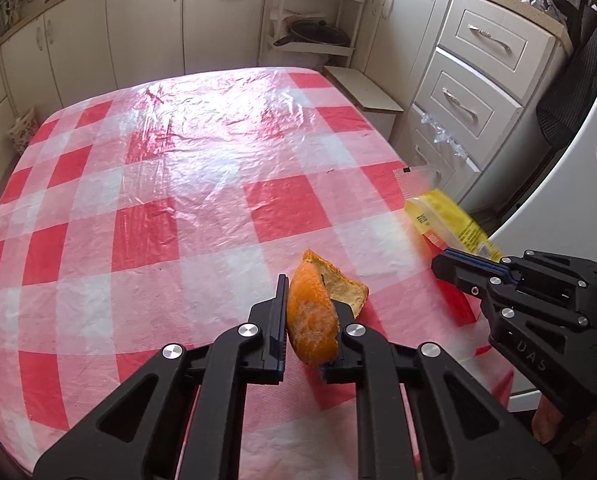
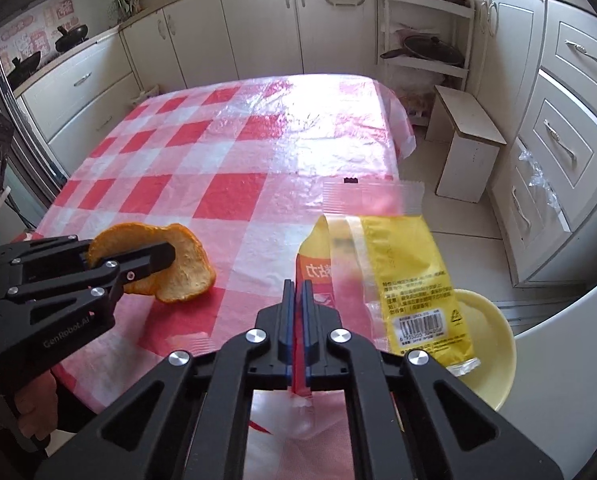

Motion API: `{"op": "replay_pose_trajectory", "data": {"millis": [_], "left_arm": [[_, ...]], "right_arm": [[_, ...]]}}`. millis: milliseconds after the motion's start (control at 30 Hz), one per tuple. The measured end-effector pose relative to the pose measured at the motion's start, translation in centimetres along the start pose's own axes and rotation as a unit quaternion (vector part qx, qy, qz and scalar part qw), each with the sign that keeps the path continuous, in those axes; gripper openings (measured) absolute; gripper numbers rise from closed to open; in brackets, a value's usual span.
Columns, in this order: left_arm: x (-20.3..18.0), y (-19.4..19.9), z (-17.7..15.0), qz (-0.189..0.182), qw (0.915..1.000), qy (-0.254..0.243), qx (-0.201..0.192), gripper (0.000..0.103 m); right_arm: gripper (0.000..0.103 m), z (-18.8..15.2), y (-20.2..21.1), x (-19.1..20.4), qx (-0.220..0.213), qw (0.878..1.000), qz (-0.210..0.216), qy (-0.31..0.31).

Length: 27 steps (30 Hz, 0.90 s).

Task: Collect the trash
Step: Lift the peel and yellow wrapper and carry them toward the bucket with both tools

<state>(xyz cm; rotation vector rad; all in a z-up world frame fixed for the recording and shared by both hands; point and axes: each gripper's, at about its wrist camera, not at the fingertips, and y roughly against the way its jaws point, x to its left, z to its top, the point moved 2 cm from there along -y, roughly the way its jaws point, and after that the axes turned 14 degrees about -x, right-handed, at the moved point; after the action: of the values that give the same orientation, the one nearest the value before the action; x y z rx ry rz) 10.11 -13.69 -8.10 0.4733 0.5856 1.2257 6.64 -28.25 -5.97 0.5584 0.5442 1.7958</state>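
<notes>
Left gripper [image 1: 310, 316] pinches orange peel [image 1: 312, 320] above table [image 1: 138, 200]; right gripper [image 2: 297, 304] pinches yellow wrapper [image 2: 402, 276] beside the peel.

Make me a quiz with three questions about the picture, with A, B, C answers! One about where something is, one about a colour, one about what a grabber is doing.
1. Where is the yellow bowl?
A. In the middle of the table
B. Off the table's near right edge, behind the snack wrapper
C. On the stool

2. What colours is the tablecloth?
A. Blue and green
B. Red and white checks
C. Plain black

3. What is the left gripper doing?
A. Pinching the orange peel
B. Open over nothing
C. Holding a spoon

Answers:
1 B, the right wrist view shows the bowl beyond the table edge, partly hidden by the wrapper that the right gripper pinches.
2 B, red and white squares cover it.
3 A, its fingers squeeze the peel from both sides.
</notes>
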Motion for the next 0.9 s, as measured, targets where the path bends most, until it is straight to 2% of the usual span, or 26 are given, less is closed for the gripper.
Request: {"op": "replay_pose_trajectory", "data": {"millis": [300, 567, 900], "left_arm": [[-1.4, 0.9, 0.8, -0.018, 0.9994, 0.024, -0.015, 0.011], [-5.7, 1.1, 1.1, -0.043, 0.9987, 0.011, -0.025, 0.011], [-10.9, -0.2, 0.4, -0.071, 0.9973, -0.008, -0.015, 0.011]], "right_arm": [[0.004, 0.4, 3.1, -1.6, -0.030, 0.999, 0.001, -0.017], [0.004, 0.2, 5.3, -5.7, -0.047, 0.997, -0.029, -0.050], [0.004, -0.5, 6.8, -10.2, -0.059, 0.992, -0.062, -0.091]]}}
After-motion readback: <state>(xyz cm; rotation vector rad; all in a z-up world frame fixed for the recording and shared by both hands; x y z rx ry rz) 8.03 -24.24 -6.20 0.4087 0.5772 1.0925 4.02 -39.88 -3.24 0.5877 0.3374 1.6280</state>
